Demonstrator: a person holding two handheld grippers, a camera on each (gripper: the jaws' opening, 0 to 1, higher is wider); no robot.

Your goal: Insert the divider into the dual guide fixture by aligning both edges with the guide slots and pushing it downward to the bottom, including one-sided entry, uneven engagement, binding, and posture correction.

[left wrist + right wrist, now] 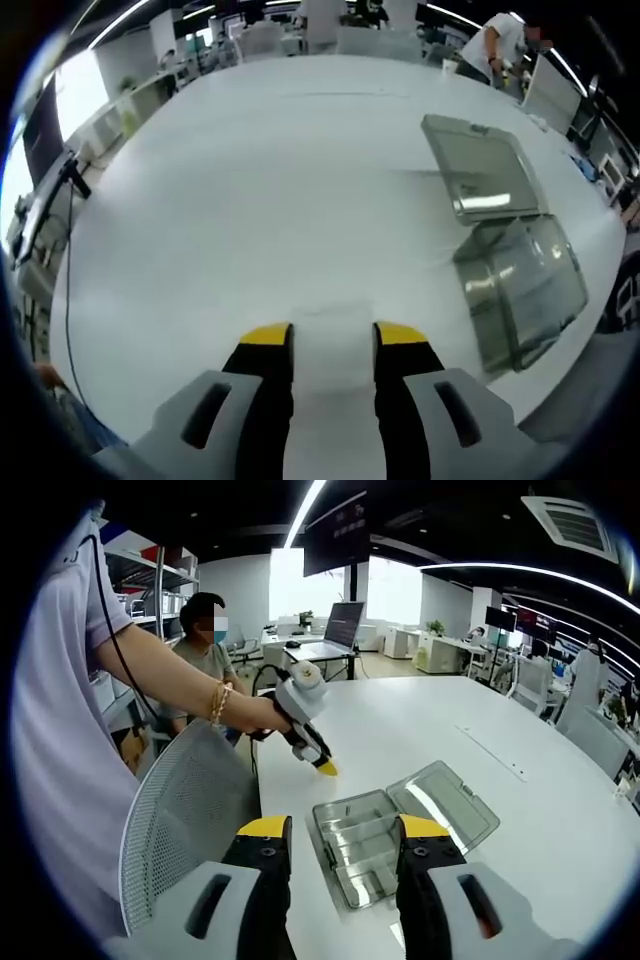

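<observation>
A clear plastic fixture (362,848) lies on the white table (520,810) with its hinged lid (447,802) folded flat beside it. My right gripper (343,830) is open above the fixture's near side, with nothing held. In the left gripper view the same fixture (522,285) and lid (482,168) lie at the right. My left gripper (332,335) is open over bare table, well left of the fixture. In the right gripper view the left gripper (326,767) hangs from a person's hand above the table, beyond the fixture. I cannot make out a separate divider.
A grey mesh chair back (185,820) stands at the table's near left edge. A person in a mask (205,645) sits behind, and a laptop (335,630) rests at the far end. Desks and another person (495,45) lie beyond the table.
</observation>
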